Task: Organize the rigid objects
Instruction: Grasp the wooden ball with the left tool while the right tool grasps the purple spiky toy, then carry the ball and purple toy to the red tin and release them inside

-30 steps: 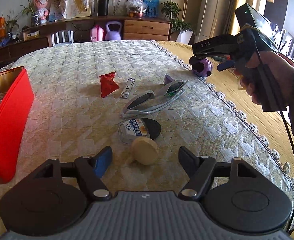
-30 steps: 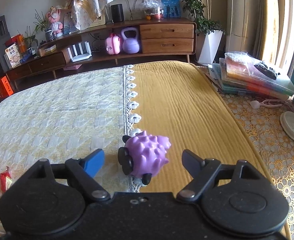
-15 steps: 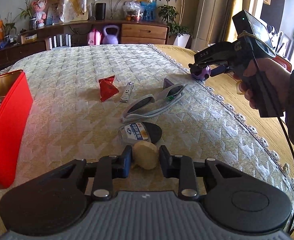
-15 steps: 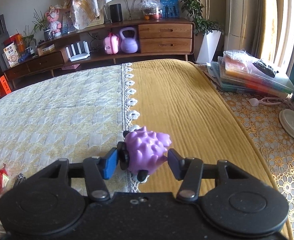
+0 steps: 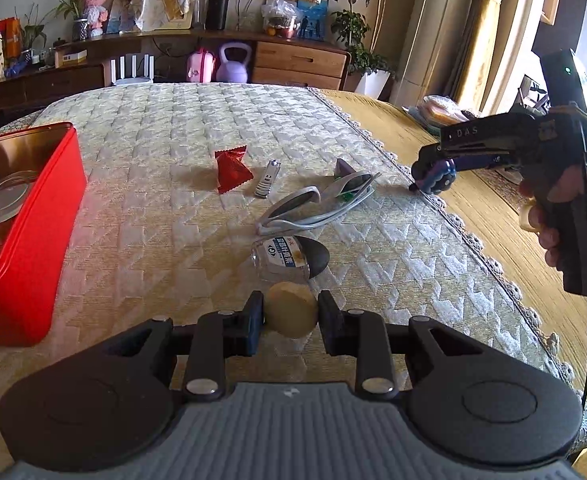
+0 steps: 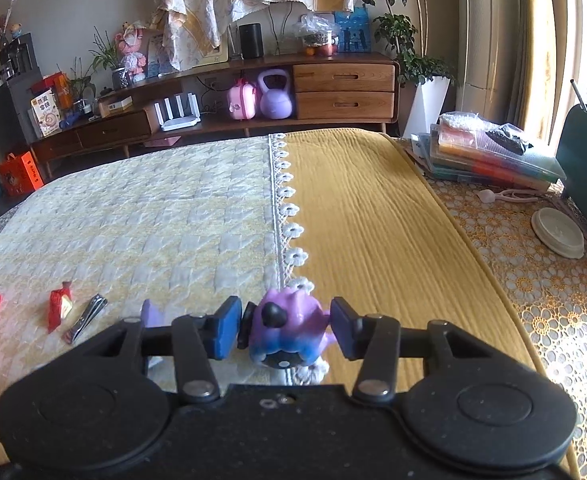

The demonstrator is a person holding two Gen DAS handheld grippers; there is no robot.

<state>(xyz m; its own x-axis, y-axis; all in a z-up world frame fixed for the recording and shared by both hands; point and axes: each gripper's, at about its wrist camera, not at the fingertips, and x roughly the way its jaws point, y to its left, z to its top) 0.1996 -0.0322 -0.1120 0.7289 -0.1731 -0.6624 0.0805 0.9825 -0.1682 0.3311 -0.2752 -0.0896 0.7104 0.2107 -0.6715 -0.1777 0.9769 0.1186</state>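
- Two hand-held grippers work over a pale quilted bedspread, and we take the grey wraparound sunglasses lying on it as our landmark.
- Our left gripper is clenched on a round tan wooden disc, nearer the camera than the sunglasses; both pads press its sides.
- Between the disc and the sunglasses lies a small clear bottle with a blue label, touching a flat black oval stone.
- Our right gripper grasps a purple spiky toy animal to the right of the sunglasses, at the lace edge where the bedspread meets a mustard-yellow cover. Whether the toy still touches the fabric, we cannot tell.
- Left of the sunglasses and farther back lie silver nail clippers and a red foil snack packet, just beside each other.
- Far left of the sunglasses stands an open red metal tin with items inside.
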